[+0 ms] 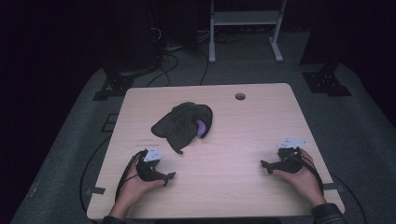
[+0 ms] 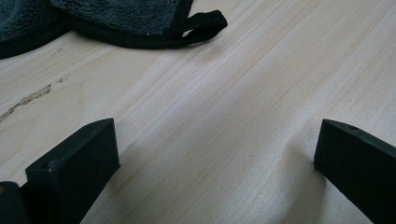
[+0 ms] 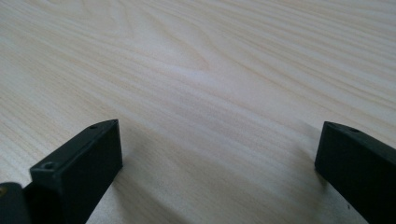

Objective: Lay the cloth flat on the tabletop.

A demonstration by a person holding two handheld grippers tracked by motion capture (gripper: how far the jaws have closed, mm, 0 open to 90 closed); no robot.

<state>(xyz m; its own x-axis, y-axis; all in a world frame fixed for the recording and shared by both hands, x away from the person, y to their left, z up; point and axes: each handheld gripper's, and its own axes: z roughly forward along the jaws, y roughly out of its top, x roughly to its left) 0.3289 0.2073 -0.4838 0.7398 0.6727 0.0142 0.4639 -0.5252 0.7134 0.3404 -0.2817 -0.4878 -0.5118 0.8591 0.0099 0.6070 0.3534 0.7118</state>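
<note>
A dark grey crumpled cloth [image 1: 183,123] with a purple patch lies on the light wooden table [image 1: 233,135], left of its middle. In the left gripper view its fleecy edge and black hem loop [image 2: 196,25] lie at the top. My left gripper [image 1: 168,177] rests low on the table near the front left, a little short of the cloth, jaws wide apart over bare wood [image 2: 215,154]. My right gripper [image 1: 265,165] rests at the front right, far from the cloth, jaws also wide apart with nothing between them [image 3: 219,154].
A round cable hole [image 1: 240,96] sits near the table's far edge. Beyond the table are a white metal frame [image 1: 245,28] and dark stands with cables on the grey floor. Black cables trail from both grippers off the table's front.
</note>
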